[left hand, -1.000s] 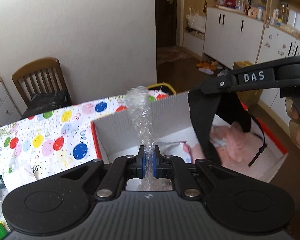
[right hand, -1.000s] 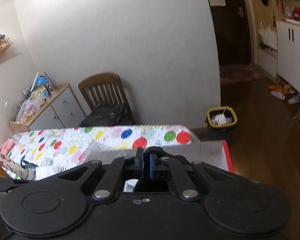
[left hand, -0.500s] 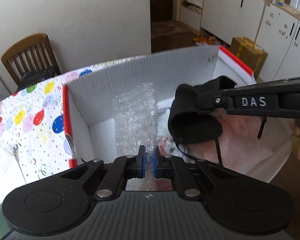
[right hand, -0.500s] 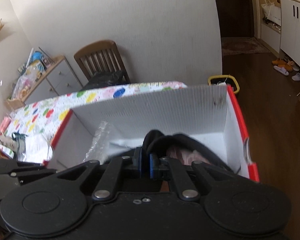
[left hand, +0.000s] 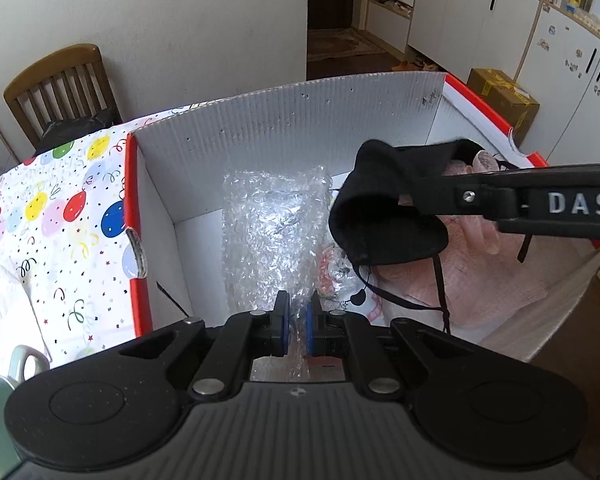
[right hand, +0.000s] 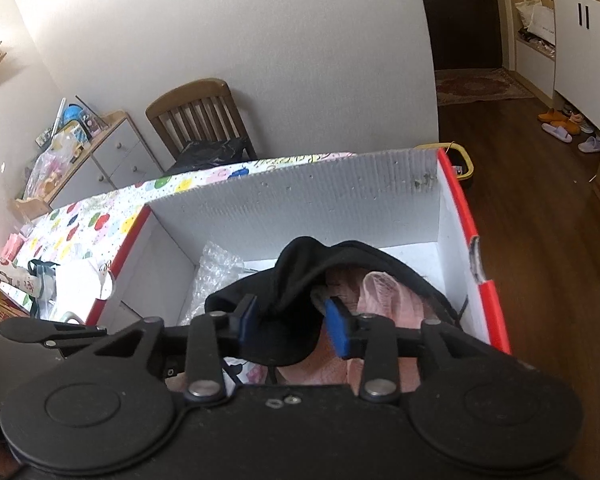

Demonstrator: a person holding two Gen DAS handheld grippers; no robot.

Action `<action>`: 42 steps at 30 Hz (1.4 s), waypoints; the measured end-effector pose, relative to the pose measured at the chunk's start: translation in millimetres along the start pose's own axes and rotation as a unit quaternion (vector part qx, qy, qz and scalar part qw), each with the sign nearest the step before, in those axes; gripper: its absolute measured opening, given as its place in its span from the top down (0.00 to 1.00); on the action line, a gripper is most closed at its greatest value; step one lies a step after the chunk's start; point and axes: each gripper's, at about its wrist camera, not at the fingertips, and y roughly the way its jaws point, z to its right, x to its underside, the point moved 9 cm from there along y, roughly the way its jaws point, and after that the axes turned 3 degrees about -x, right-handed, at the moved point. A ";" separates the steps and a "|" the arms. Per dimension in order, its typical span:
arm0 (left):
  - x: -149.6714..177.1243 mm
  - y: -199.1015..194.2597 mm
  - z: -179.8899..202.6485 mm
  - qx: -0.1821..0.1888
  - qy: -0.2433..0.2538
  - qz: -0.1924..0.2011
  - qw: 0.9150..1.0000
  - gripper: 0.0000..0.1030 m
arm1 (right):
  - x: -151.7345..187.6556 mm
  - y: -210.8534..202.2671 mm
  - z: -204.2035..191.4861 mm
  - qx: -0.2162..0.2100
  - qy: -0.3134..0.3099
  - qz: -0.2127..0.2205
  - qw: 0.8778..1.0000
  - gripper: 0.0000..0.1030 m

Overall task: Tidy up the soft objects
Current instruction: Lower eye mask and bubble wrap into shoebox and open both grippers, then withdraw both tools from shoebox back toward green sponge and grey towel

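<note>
A white corrugated box [left hand: 300, 120] with red rims stands on the table. My left gripper [left hand: 296, 324] is shut on a sheet of bubble wrap [left hand: 276, 220], which reaches down into the box's left half. My right gripper [right hand: 292, 326] hangs over the box's right half and its jaws are opening. A black cloth item with thin cords [right hand: 296, 280] sags between the pads, leaning on the left finger and clear of the right one. It lies over a pink towel [right hand: 380, 292] in the box. From the left wrist view the right gripper [left hand: 424, 196] comes in from the right, with the black cloth [left hand: 380, 208] draped at its tip.
A balloon-print tablecloth [left hand: 60, 208] covers the table left of the box, with a pale green mug [left hand: 20, 360] near the front. A wooden chair [right hand: 200, 116] and a drawer unit [right hand: 100, 152] stand by the wall. A yellow bin [right hand: 464, 164] sits behind the box.
Both grippers came down into the box. The bubble wrap went in with the left gripper. The right jaws spread apart and the black cloth slackened onto the pink towel.
</note>
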 end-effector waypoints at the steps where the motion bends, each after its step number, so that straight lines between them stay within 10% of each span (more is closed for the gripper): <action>1: 0.4 -1.5 -0.7 0.002 -0.003 0.000 1.000 0.92 | -0.7 -2.6 -0.7 -0.001 0.000 0.003 1.000 0.63; 17: 1.0 -33.1 -12.5 0.042 -0.036 0.027 0.998 0.90 | -6.5 -47.7 -11.9 -0.002 0.008 0.041 0.999 0.40; 23: 1.0 -49.7 -9.0 0.050 -0.035 0.045 0.997 0.34 | -3.2 -64.4 -23.4 -0.002 0.003 0.054 0.999 0.34; 42: 27.8 -157.1 -60.7 0.070 -0.056 0.141 0.986 0.19 | 9.3 -131.5 -115.1 -0.029 -0.047 0.106 0.993 0.09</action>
